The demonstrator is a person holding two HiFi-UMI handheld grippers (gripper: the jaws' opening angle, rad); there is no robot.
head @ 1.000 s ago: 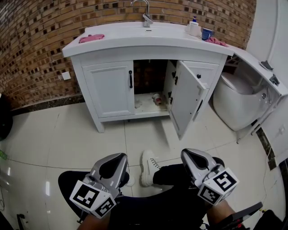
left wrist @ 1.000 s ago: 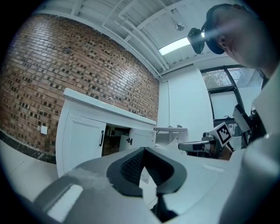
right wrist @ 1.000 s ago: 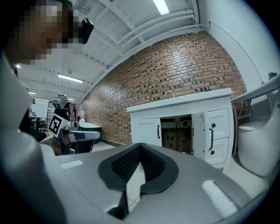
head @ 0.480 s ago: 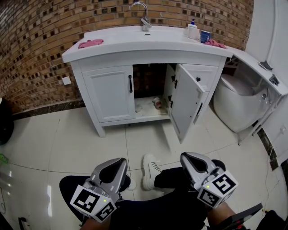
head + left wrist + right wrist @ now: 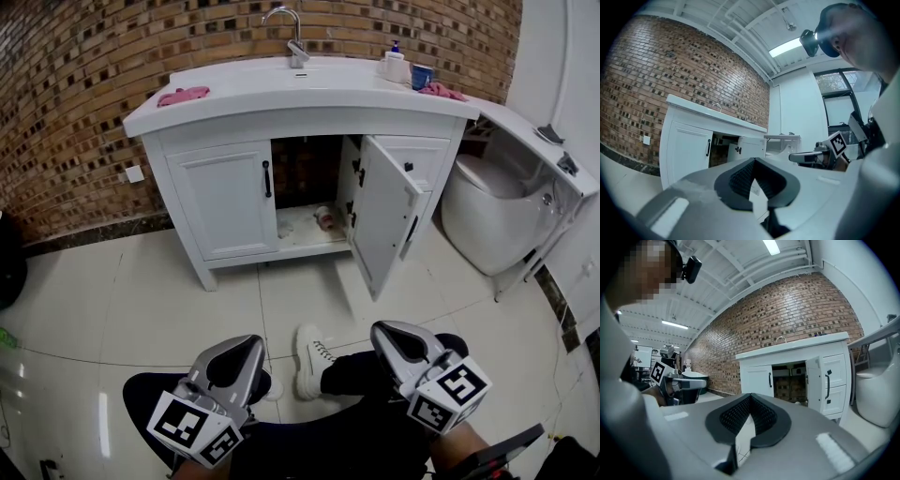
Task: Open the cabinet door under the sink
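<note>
Cabinet door (image 5: 380,217) under the sink (image 5: 302,77) stands swung open; neighbouring door (image 5: 223,199) shut; left gripper (image 5: 242,349) and right gripper (image 5: 394,336) sit well apart from it; both jaws closed, empty.

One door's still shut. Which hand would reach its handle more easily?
Probably the left. The left hand-held gripper lines up roughly with the closed door and its black handle; the right hand-held gripper sits before the open door. Both are far off.
</note>
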